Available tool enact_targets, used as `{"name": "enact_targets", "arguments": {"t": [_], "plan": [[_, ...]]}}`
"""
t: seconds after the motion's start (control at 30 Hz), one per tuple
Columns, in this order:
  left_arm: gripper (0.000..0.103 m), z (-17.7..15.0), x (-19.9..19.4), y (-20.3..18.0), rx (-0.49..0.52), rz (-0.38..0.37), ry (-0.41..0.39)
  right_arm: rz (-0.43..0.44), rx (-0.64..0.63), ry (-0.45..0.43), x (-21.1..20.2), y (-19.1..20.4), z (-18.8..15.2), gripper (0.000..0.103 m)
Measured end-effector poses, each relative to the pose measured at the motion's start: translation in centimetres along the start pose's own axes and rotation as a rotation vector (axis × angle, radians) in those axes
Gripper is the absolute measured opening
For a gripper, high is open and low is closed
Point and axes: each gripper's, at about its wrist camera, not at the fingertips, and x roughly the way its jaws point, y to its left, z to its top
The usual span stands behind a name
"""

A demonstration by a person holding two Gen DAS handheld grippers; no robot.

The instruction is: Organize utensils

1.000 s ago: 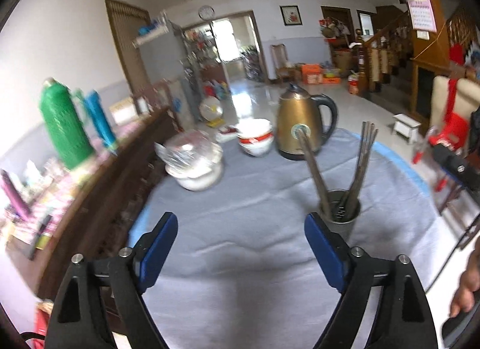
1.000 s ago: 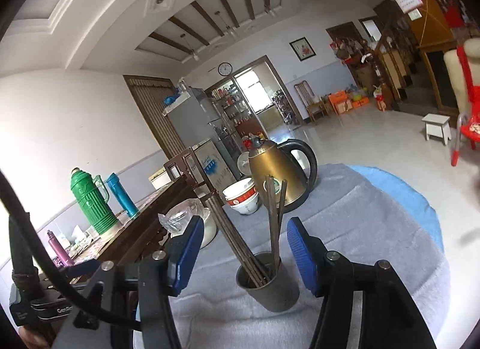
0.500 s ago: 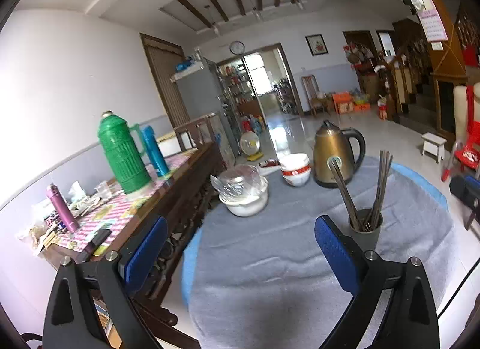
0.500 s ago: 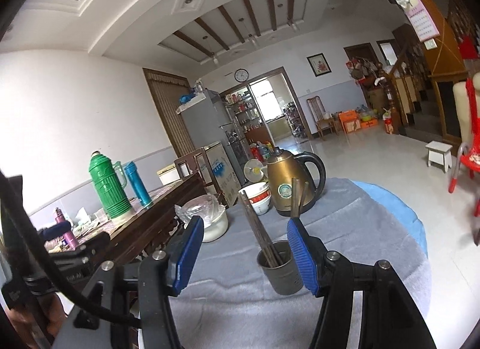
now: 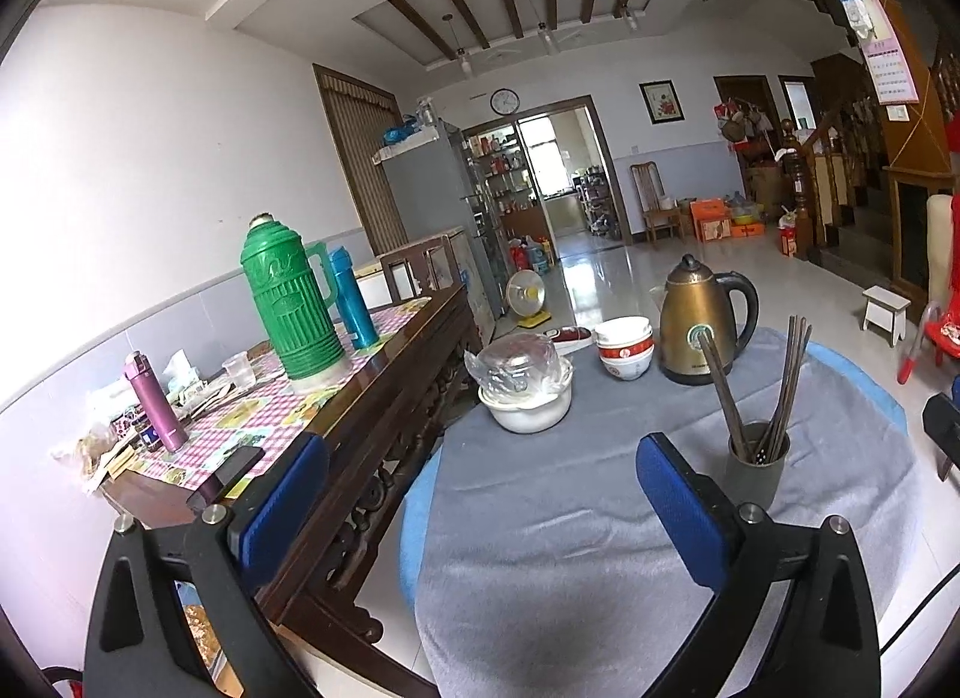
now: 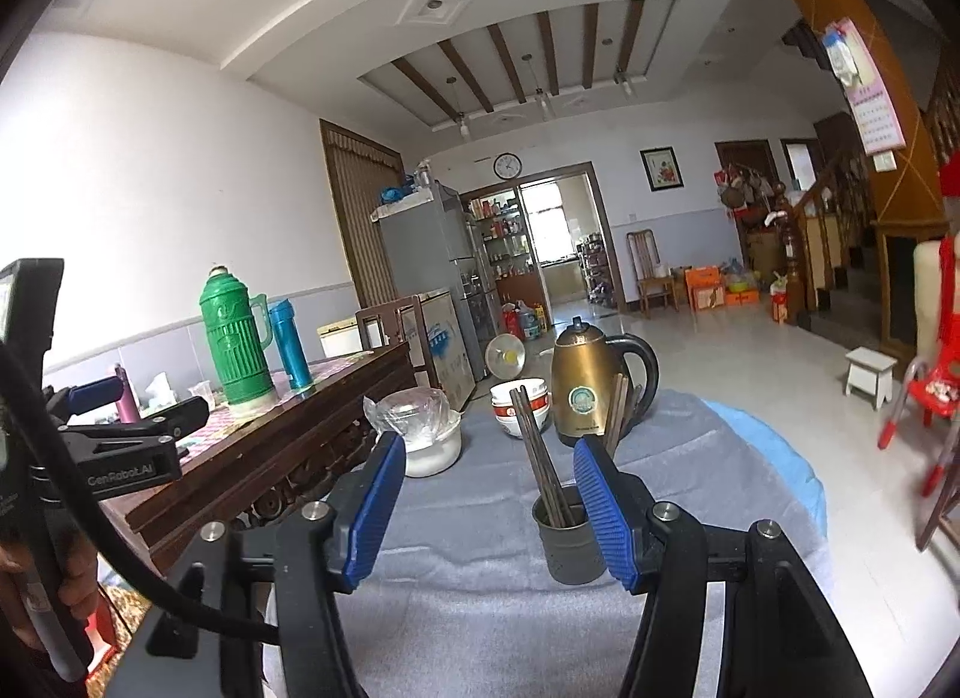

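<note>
Both hand-held grippers are held empty over the near bench (image 5: 540, 548): the left hand-held gripper (image 5: 480, 494) is opening wide, the right hand-held gripper (image 6: 489, 509) is parted about halfway. The chopsticks (image 5: 786, 386) are all stood in the cup (image 5: 755, 473) at right, so the sorting looks basically done; probably only a pull-back or a check for strays is needed next.

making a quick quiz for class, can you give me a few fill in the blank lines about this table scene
1. The chopsticks stand in a grey ____.
2. The bowls sit just left of the gold ____.
3. The tall green flask stands on the ____ sideboard, not the round table.
4. Between the right gripper pads there is ____.

Missing words: cup; kettle; wooden; nothing
</note>
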Motion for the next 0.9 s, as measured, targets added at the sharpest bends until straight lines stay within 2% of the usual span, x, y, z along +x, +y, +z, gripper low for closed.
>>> {"name": "enact_targets", "arguments": {"t": [0.43, 0.9], "plan": [[0.102, -0.2, -1.3, -0.7, 0.032, 0.012, -0.014, -0.026, -0.041, -0.011, -0.9, 1.3, -0.2, 0.062], [0.102, 0.1, -2.6, -3.1, 0.077, 0.002, -0.033, -0.077, -0.008, -0.052, -2.8, -1.2, -0.1, 0.062]]}}
